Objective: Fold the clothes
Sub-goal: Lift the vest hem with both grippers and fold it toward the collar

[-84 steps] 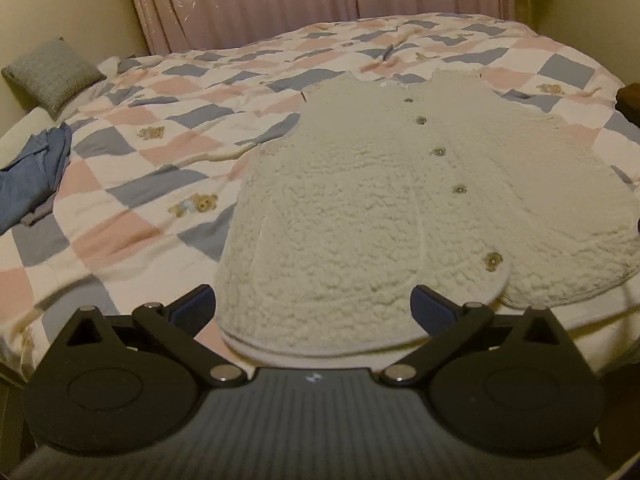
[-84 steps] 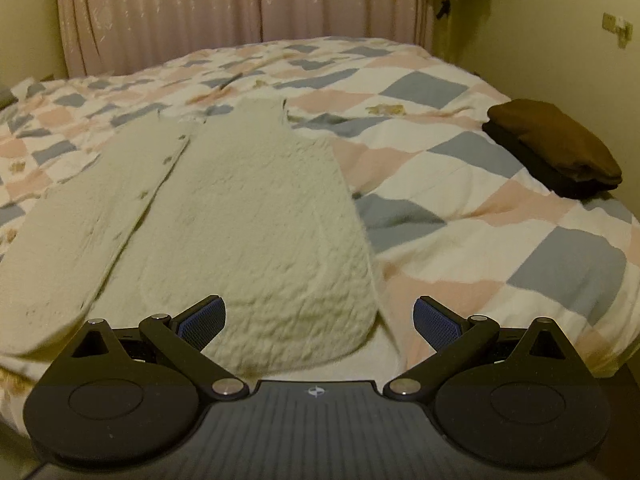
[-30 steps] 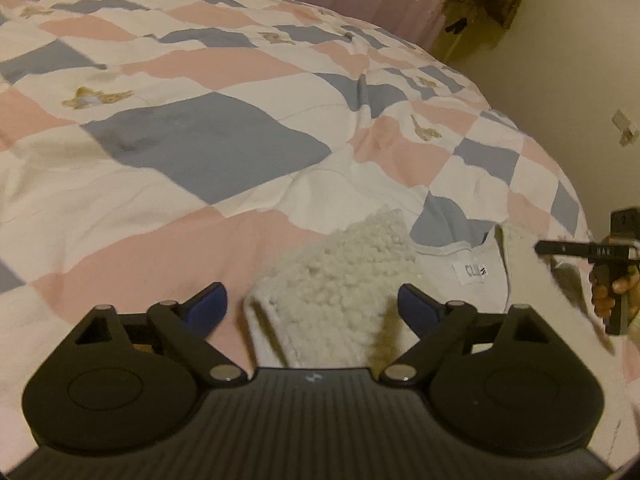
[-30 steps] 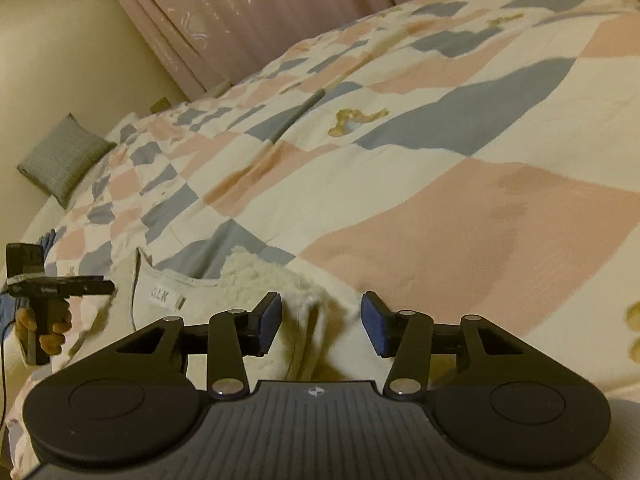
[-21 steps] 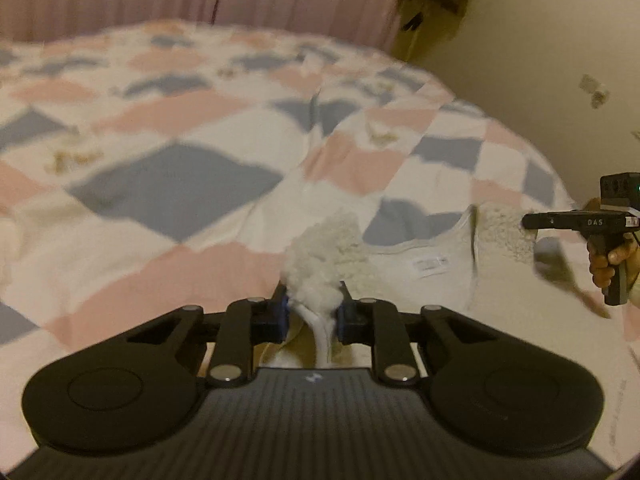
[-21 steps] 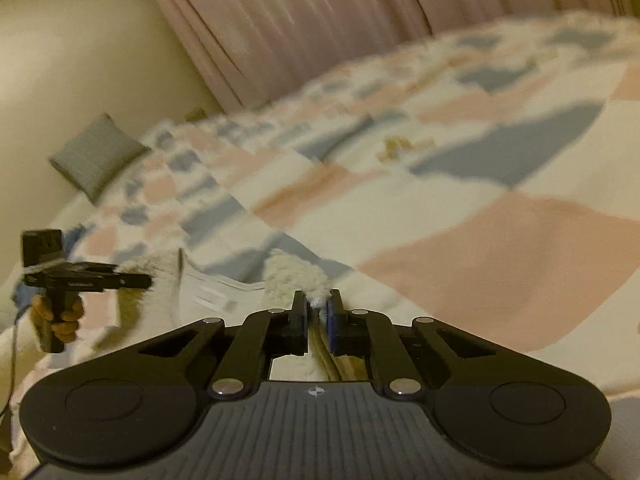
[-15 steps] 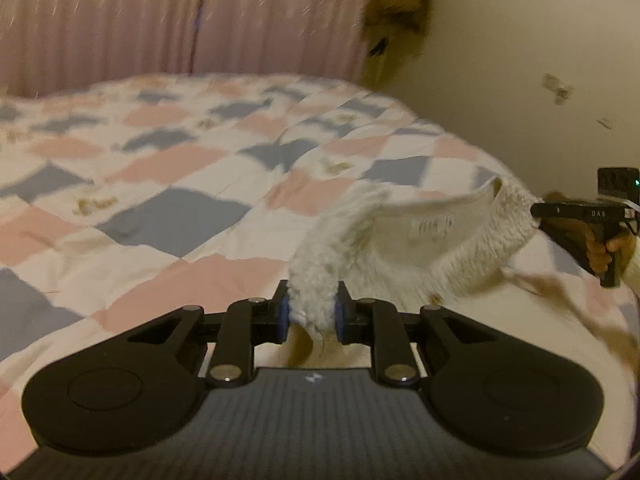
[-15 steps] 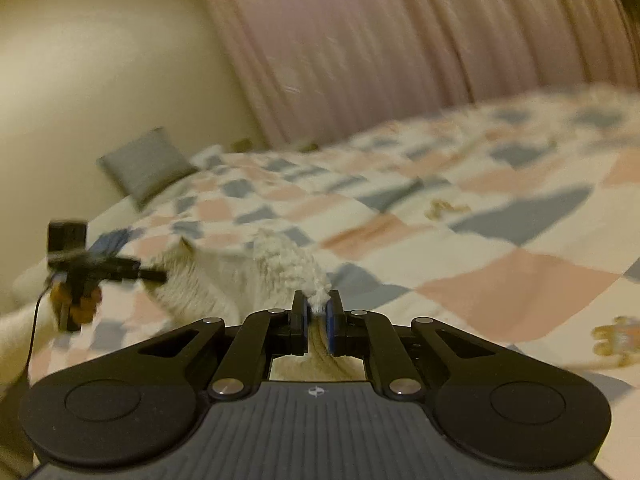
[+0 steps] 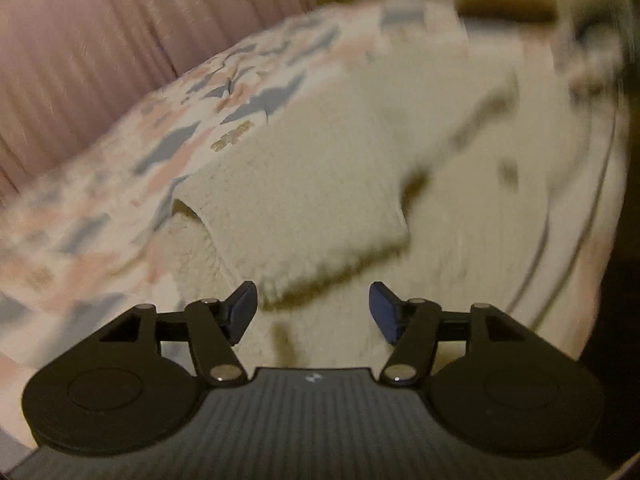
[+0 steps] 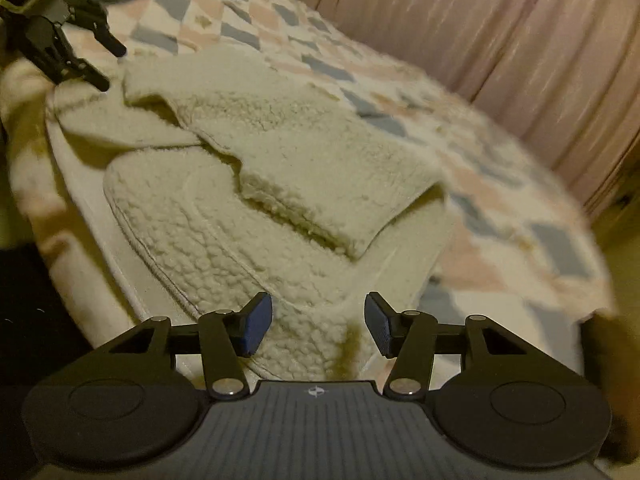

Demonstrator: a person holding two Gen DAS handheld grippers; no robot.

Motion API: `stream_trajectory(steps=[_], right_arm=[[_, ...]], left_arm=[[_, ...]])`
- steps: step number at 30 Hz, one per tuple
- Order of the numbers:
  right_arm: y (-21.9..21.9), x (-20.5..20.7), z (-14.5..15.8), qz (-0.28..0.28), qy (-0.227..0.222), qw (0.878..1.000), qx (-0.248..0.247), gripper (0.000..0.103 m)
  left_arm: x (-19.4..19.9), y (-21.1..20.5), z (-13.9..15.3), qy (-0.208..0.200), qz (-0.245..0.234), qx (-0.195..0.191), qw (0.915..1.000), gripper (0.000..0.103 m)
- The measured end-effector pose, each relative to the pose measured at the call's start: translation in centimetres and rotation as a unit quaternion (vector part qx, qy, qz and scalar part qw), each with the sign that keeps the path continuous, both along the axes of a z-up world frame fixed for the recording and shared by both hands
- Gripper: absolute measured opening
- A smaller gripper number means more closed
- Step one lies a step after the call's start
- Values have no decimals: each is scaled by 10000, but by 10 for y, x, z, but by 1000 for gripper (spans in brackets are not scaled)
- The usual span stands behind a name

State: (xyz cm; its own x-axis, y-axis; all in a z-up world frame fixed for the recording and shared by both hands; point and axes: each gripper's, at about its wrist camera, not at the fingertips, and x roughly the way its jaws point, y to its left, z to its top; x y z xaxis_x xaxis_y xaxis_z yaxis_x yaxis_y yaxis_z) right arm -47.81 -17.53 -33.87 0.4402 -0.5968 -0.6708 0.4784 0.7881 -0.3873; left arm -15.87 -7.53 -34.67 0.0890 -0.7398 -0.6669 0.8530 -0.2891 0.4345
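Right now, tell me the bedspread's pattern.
Bedspread: checked in pink, grey-blue and white patches. The right wrist view shows it best.

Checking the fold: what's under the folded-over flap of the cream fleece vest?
Under the folded-over flap lies the cream fleece vest's own lower layer, on the pink-and-grey patchwork quilt. The buttons and whatever the flap covers are hidden.

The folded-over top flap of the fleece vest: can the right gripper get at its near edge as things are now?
Probably yes. The right gripper is open and empty, pointing at the fleece vest. The flap's near edge lies exposed just beyond its fingertips, with nothing between. The left gripper is well off to the side.
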Motion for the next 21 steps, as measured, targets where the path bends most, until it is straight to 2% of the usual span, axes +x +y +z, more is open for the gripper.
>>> stream_trajectory(steps=[2,4,6,8,9,11,12,13,15,17,20,21], right_arm=[[7,10,4,95,-35,9994,-321,53],[7,20,3,223,180,9969,-737,53],[4,31,-4,389,512,9917,-1115,53],[-2,40,-18,650,883,9859,-1265,48],[-5,44,-25,797,1112,9813,-1356,43],[-11,50,-39,1038,1412,9721,-1560,43],[-14,53,-46,1155,1550,9669,-1666,43],[-15,57,-50,1250,1617,9622,-1797,44],[-18,62,-57,1411,1698,9559,-1936,44],[-22,66,-65,1523,1767,9517,-1998,42],[-24,65,-74,1640,1819,9480,-2031,30],[-24,64,-76,1673,1833,9469,-2042,17]], left_arm=[[-18,3,-7,-655,-234,-98,9975,59],[-32,3,-11,-1152,-459,-188,9921,59],[-39,-4,-13,-1359,-650,-165,9884,60],[-42,-11,-21,-1582,-815,-59,9840,61],[-44,-13,-25,-1721,-885,-52,9811,63],[-45,-18,-32,-1876,-974,-18,9774,68],[-45,-20,-35,-1949,-1012,-37,9756,73],[-46,-20,-38,-2075,-1076,-94,9722,81],[-47,-21,-44,-2344,-1227,-189,9642,87],[-51,-18,-51,-2633,-1400,-255,9542,89],[-57,-14,-63,-3009,-1723,-340,9373,87],[-56,-15,-67,-3100,-1829,-330,9324,81]])
